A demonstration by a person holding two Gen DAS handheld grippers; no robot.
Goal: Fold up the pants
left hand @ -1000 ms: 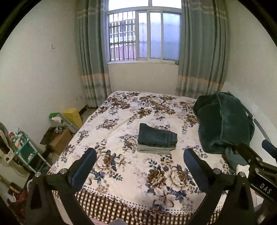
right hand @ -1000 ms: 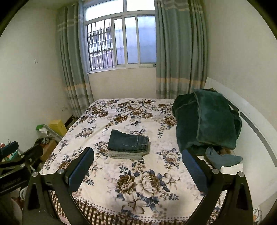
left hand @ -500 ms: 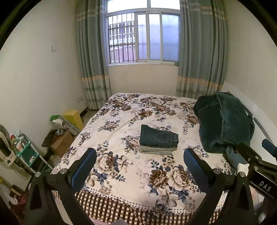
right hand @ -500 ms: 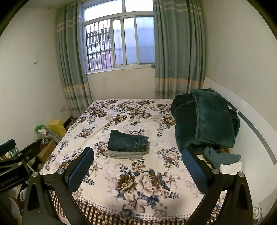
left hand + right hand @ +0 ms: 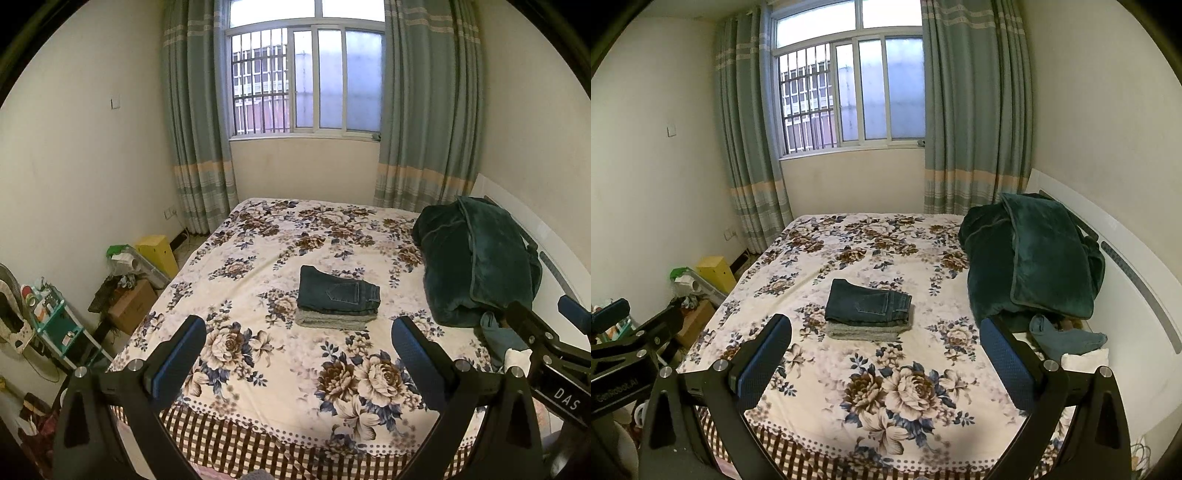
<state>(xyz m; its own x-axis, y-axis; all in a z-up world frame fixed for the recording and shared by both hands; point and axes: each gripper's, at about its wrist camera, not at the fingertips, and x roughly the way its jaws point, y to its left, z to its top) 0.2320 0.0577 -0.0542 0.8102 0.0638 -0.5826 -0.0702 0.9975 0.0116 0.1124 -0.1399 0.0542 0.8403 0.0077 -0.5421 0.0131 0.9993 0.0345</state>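
Judging from how things lie, the folding looks finished: the dark jeans (image 5: 338,293) sit as a squared bundle on top of a folded grey garment (image 5: 330,319), near the middle of the flowered bed (image 5: 295,373), at about 12 o'clock from both cameras and well apart from either tool. The left tongs (image 5: 298,349) hang over the foot of the bed with their blue pads spread wide and nothing between them; the right tongs (image 5: 885,347) are likewise spread and empty, and each tool shows at the edge of the other's view. A heaped green blanket (image 5: 476,262) lies at about 2 o'clock against the white headboard (image 5: 1123,266). If anything is left, it is only to back away cleanly, so the sensible way is to keep both tools high and clear of the bedspread, since a pad that snags the cloth could drag the stack askew. Should the bundle need squaring, pressing it flat from above would likely serve better than pinching an edge, which could lift a layer open.
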